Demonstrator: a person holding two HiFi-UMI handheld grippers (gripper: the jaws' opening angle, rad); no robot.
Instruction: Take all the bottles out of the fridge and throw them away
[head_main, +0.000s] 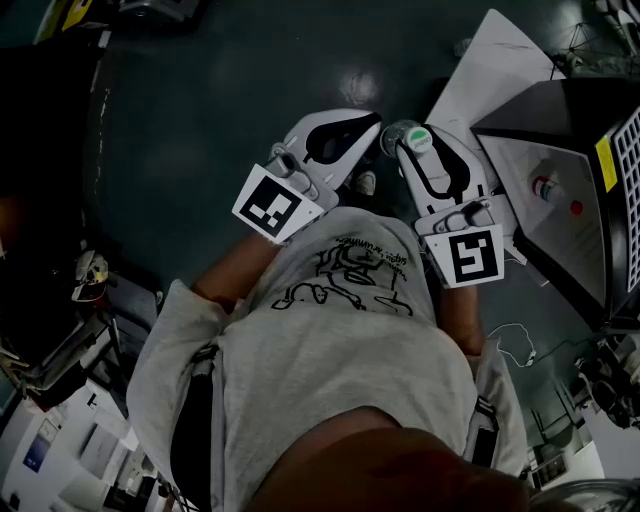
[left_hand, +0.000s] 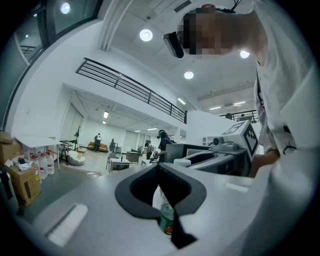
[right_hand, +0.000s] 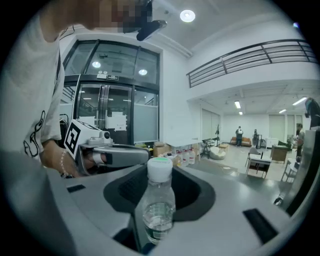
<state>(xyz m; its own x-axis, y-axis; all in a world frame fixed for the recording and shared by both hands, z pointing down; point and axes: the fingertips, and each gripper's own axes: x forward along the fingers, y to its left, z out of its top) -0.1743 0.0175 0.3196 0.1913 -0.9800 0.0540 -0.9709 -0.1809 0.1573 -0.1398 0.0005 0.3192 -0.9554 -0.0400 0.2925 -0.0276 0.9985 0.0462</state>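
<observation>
Right claw (right_hand: 159, 220) grips clear, white-capped plastic bottle (right_hand: 160, 180).

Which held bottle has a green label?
The left bottle, held in the left gripper. The right bottle, in the right gripper, shows only clear plastic and a white cap.

White, black-lined left gripper (head_main: 368, 126) and right gripper (head_main: 408, 142); grey printed T-shirt (head_main: 330, 350).
</observation>
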